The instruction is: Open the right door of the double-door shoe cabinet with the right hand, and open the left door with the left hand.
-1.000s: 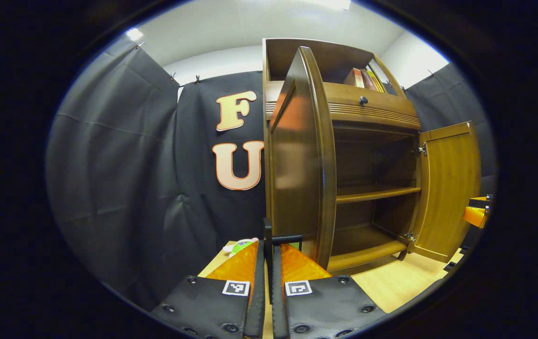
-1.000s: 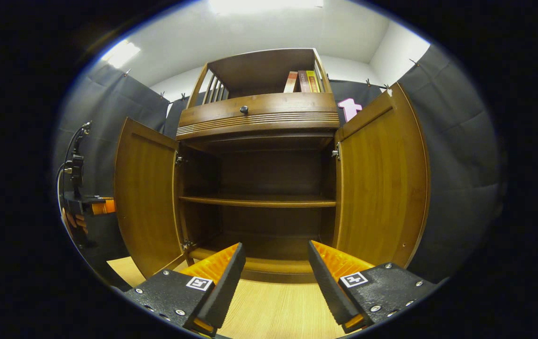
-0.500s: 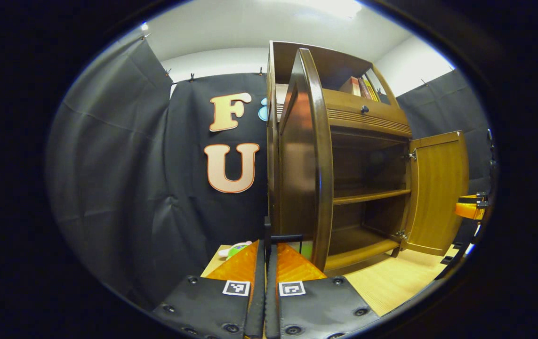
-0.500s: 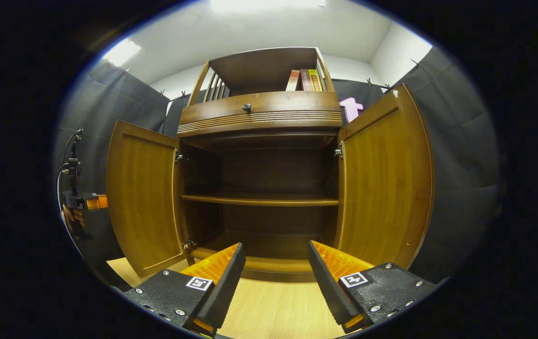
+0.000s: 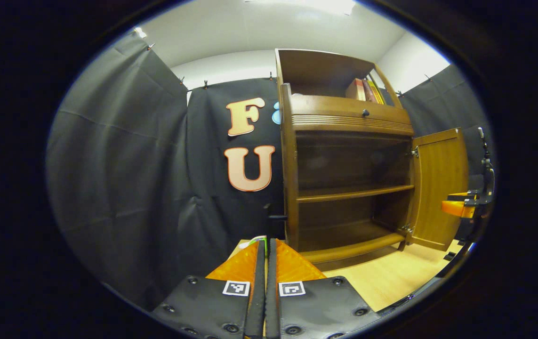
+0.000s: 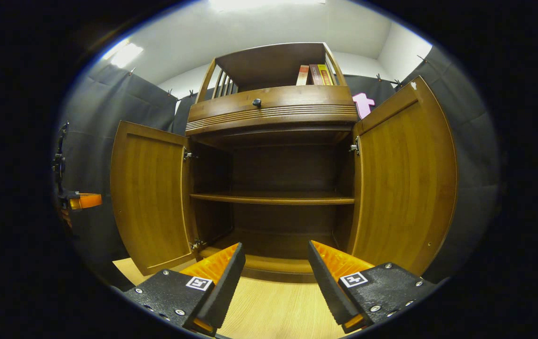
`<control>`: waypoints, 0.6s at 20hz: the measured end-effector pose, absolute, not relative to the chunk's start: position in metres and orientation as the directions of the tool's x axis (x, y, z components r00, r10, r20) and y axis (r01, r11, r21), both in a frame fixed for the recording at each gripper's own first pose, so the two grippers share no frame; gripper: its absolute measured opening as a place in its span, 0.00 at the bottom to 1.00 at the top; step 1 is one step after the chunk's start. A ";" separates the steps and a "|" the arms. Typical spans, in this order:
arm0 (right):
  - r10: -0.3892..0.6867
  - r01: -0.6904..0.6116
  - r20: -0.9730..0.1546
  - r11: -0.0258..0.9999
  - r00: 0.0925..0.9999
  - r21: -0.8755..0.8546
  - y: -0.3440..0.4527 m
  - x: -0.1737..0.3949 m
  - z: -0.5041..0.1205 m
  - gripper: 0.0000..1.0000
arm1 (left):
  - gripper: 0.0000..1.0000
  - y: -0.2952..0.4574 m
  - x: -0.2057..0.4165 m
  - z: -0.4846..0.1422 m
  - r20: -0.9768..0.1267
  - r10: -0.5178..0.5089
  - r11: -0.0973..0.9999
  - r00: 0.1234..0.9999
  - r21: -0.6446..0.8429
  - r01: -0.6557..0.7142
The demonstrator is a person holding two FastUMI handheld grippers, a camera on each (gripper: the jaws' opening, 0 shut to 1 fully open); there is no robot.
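Doors look open on both sides of the shoe cabinet (image 6: 269, 108), so from here it's mostly about not undoing that.

Far left of the cabinet, the left gripper (image 5: 266, 246) has its jaws clenched tight together. There's a dark handle (image 5: 276, 217) just past its tips, but I can't tell if anything is actually pinched between them. The left door (image 6: 148, 197) stands wide open, edge-on to that gripper. My guess at the risk: push it any further outward and the hinges (image 6: 187, 154) take the strain, or the whole cabinet gets tugged and the books (image 6: 316, 75) up top wobble.

Middle of the cabinet, the 2 shelves (image 6: 271, 198) are bare, so nothing to knock there.

On the cabinet's right, the right door (image 6: 405, 179) is open too and nothing is touching it. The right gripper (image 6: 276, 254) hangs in front of the cabinet, jaws released and holding nothing. A free door could drift back, or get bumped shut if that gripper moves carelessly.
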State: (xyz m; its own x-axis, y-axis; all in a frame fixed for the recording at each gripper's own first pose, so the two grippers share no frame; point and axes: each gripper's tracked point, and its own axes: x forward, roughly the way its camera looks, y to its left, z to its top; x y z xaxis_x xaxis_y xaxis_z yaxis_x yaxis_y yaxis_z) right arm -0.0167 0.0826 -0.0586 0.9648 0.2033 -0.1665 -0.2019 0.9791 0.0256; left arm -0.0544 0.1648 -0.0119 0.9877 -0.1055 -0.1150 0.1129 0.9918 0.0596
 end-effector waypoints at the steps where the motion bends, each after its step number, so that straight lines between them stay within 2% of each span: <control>1: 0.209 -0.206 -0.163 0.978 0.964 0.030 0.082 -0.015 -0.057 0.83 | 0.08 0.149 -0.054 -0.010 -0.113 -0.115 0.991 0.987 0.050 0.121; 6: 0.198 -0.196 -0.164 0.980 0.966 0.031 0.069 -0.018 -0.056 0.83 | 0.09 0.070 -0.030 -0.013 -0.121 -0.171 0.985 0.978 -0.023 0.170; 8: 0.192 -0.188 -0.163 0.981 0.968 0.041 0.062 -0.024 -0.054 0.83 | 0.09 0.053 -0.018 -0.017 -0.112 -0.148 0.989 0.983 -0.026 0.146; 9: 0.191 -0.187 -0.163 0.981 0.968 0.041 0.061 -0.026 -0.053 0.83 | 0.01 0.046 -0.014 -0.021 -0.110 -0.126 0.992 0.986 -0.034 0.123; 10: 0.188 -0.185 -0.161 0.982 0.969 0.034 0.059 -0.028 -0.051 0.83 | 0.09 0.039 -0.008 -0.028 -0.109 -0.106 0.994 0.988 -0.045 0.102; 11: 0.186 -0.184 -0.160 0.983 0.969 0.024 0.055 -0.030 -0.051 0.83 | 0.01 0.033 -0.007 -0.034 -0.111 -0.088 0.995 0.990 -0.058 0.082; 12: 0.188 -0.187 -0.162 0.982 0.969 0.017 0.052 -0.034 -0.050 0.83 | 0.07 0.027 -0.003 -0.040 -0.114 -0.065 0.996 0.991 -0.068 0.058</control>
State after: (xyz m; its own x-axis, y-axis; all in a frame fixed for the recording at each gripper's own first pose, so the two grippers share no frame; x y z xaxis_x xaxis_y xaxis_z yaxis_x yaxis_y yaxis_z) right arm -0.0337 0.0518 -0.0498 0.9687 0.1876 -0.1625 -0.1874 0.9821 0.0168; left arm -0.0030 0.0273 -0.0404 0.9914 -0.0655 -0.1137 0.0580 0.9960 -0.0677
